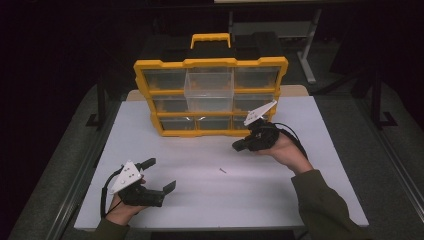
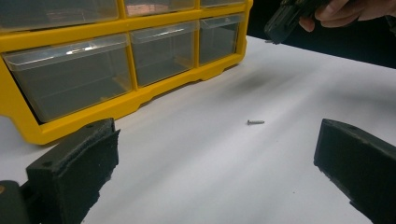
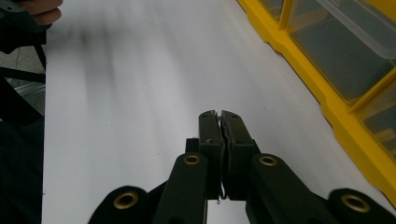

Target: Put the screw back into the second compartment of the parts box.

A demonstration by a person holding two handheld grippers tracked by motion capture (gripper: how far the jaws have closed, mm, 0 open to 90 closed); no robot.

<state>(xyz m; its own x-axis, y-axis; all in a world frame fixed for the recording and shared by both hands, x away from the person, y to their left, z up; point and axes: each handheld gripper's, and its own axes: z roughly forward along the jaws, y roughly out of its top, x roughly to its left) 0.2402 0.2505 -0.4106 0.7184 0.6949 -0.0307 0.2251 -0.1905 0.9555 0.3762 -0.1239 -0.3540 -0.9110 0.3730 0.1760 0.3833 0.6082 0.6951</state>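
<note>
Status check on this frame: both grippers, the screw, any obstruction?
Left gripper open, low over table. Right gripper shut, nothing visible between pads. Screw loose on table between them, untouched. Organizer behind; path clear.

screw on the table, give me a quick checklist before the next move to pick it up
1. Screw lies free on the white table, nothing on it: ok.
2. Left gripper jaws wide open, nothing between them: ok.
3. Screw sits ahead of the left gripper in the left gripper view, between its jaws' lines: ok.
4. Right gripper shut, no thing seen between its jaws: not ok for grasping until opened.
5. Right gripper held off the table near the yellow drawer organizer, away from the screw: ok.
6. Which drawer takes the screw: cannot tell.
</note>
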